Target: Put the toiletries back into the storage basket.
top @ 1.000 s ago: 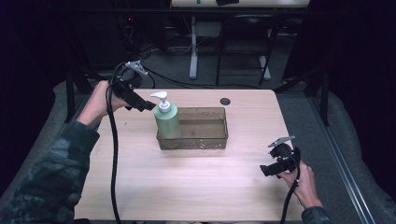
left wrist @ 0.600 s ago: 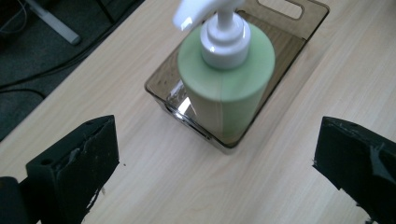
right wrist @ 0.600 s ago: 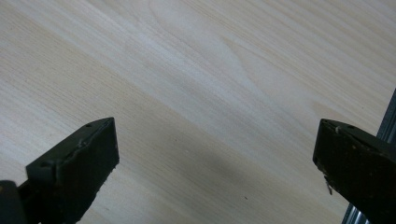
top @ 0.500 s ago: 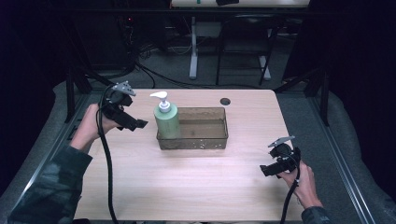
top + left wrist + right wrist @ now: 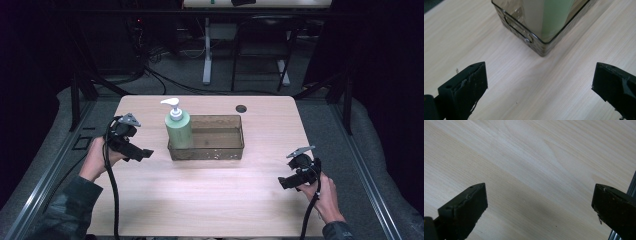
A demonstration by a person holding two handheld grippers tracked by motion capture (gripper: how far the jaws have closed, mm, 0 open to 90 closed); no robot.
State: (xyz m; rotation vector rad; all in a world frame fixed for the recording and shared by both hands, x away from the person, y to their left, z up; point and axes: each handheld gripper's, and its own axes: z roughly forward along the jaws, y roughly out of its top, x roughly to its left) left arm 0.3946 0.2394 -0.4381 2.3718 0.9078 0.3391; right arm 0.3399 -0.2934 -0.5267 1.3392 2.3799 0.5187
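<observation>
soap bottle (image 5: 178,129) stands upright at the left end of the bin (image 5: 220,150), so your left gripper (image 5: 142,154) waits beside it, fingers apart and empty; the right gripper (image 5: 284,183) rests near the surface (image 5: 210,200) edge, fingers apart.

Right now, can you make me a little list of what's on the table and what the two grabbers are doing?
table: light wood
bin: clear brown plastic bin, mid-table
bottle: green pump soap bottle, upright in the bin's left end
left gripper: open, holds nothing, points at the bin
right gripper: open, holds nothing, near the table's right front
</observation>
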